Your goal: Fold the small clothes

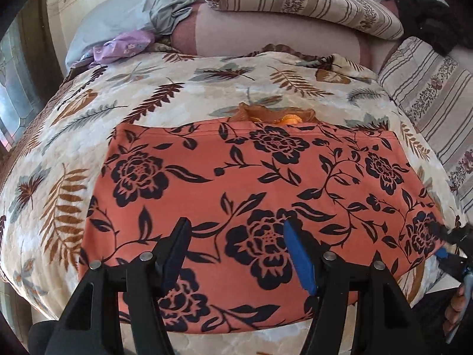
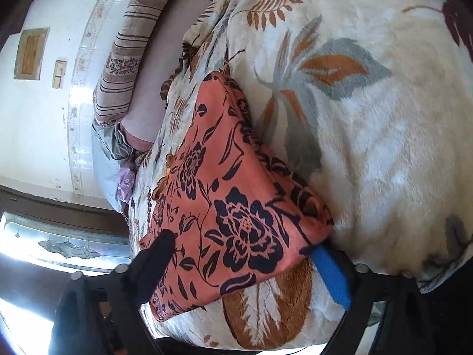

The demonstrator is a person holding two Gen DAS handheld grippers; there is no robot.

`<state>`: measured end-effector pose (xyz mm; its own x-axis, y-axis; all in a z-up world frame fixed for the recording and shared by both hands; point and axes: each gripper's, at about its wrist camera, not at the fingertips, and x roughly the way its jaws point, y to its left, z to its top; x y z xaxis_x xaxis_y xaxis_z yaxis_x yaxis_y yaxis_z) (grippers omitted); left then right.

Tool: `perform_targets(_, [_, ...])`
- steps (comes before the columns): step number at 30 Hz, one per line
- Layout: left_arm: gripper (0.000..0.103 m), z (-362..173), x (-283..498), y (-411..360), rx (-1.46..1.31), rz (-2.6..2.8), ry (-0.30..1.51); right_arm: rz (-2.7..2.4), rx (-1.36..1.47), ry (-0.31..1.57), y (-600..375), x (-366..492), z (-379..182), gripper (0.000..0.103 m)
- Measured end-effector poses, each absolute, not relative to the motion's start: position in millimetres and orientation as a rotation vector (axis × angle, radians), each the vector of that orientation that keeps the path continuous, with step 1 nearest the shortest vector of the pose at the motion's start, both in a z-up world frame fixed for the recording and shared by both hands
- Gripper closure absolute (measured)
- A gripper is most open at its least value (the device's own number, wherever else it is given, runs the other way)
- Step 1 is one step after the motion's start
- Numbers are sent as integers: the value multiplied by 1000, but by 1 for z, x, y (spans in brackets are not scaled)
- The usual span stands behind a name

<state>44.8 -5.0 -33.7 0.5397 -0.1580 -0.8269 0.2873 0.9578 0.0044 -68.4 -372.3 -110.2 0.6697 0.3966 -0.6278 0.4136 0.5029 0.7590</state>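
Garment [image 1: 236,183]: orange cloth with a dark navy rose-and-vine print, lying flat on the blanket [image 1: 74,153] in the middle of the bed, roughly rectangular, far edge straight. A ruffled orange bit [image 1: 275,115] pokes out beyond the far edge, likely a collar or trim; cannot tell which. Judgement: folding is under way, the piece looks already doubled at least once, and a further fold across its width is probably in hand. Left gripper [image 1: 236,233] hovers over the near half of the cloth, fingers well apart, nothing between them; whether the tips touch the fabric cannot be told. Right gripper [image 2: 245,248] sits at the garment's right near corner: fingers apart, spanning the corner, with the blue pad [image 2: 332,275] slipped under the cloth edge and the black finger [image 2: 156,260] above the cloth; not closed on it as far as the right wrist view shows. Next move, as judged: close the right fingers on that corner, have the left take the matching near edge, then lift and carry both across evenly. Materials: cloth thin, smooth, slightly glossy, drapes limp, likely to slide. Blanket plush, cream with brown and grey leaves, soft and yielding underneath. Striped pillows [image 1: 295,0] and a grey pillow [image 1: 133,14] lie at the far end.
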Motion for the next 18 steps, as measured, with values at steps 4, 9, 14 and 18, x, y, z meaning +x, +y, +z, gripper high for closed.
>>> perform_targets(4, [37, -26, 46, -18, 163, -310, 923, -76, 848, 863, -360, -67, -73, 94])
perform_targets(9, [36, -43, 52, -31, 267, -308, 908, -102, 707, 994, -346, -54, -85, 89])
perform_targets(14, [31, -77, 54, -23, 287, -339, 925, -109, 941, 946, -391, -73, -91, 37])
perform_targets(18, [30, -81, 52, -19, 285, -369, 882, -135, 920, 847, -420, -62, -60, 16])
